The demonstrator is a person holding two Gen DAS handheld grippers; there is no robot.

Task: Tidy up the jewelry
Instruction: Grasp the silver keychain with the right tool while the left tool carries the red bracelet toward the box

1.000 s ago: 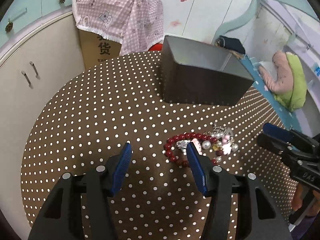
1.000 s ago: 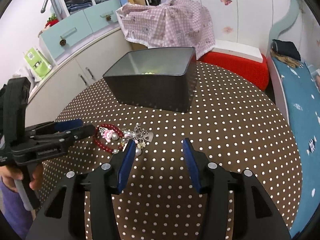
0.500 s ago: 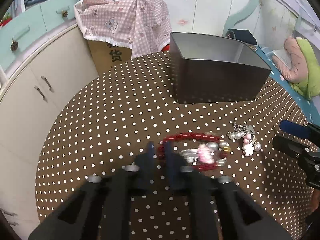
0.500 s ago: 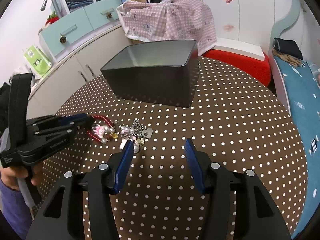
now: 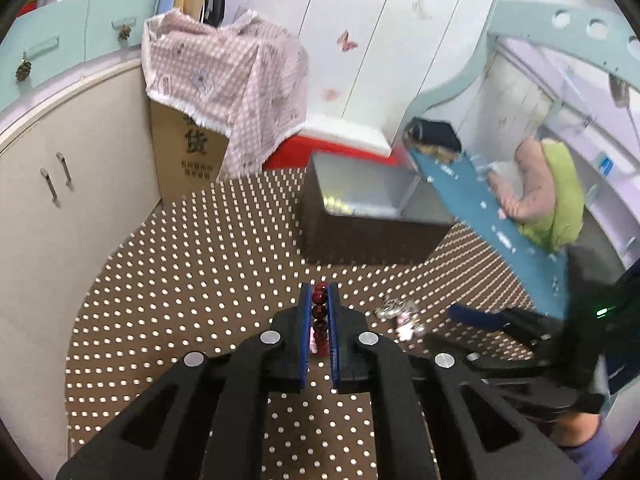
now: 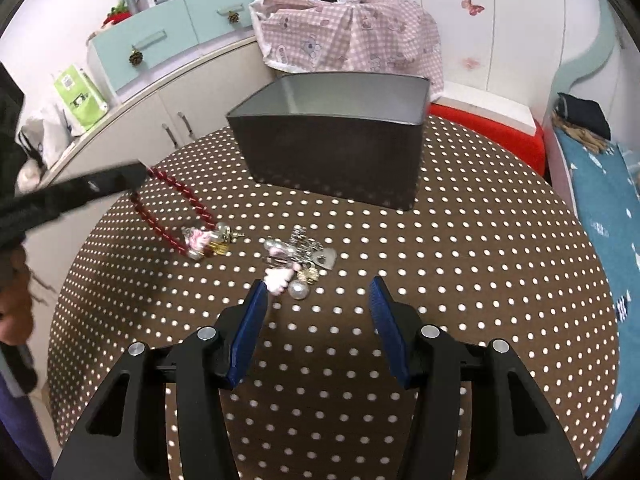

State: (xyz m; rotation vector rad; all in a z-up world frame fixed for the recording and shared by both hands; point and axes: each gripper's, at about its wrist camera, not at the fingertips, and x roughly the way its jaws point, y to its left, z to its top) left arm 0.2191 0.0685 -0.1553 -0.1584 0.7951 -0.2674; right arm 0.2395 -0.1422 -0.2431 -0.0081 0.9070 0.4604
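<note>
My left gripper (image 5: 319, 300) is shut on a red bead bracelet (image 5: 319, 314). In the right wrist view that gripper (image 6: 138, 172) holds the bracelet (image 6: 172, 208) lifted above the table, its charm end (image 6: 208, 238) hanging low. A second piece of jewelry with pearls, a silver heart and pink charms (image 6: 298, 258) lies on the polka-dot tablecloth (image 6: 460, 280). My right gripper (image 6: 316, 300) is open and empty just in front of that piece. A dark open metal box (image 6: 336, 148) stands behind; it also shows in the left wrist view (image 5: 368, 216).
The round table stands beside white cabinets (image 6: 192, 116). A cardboard box under a pink checked cloth (image 6: 352, 28) and a red stool (image 6: 492, 124) are behind it. A bed with blue cover (image 6: 604, 184) is at the right.
My left gripper closed on the red bracelet and lifted it off the table, separating it from the other piece. My right gripper moved slightly closer to the pearl piece.
</note>
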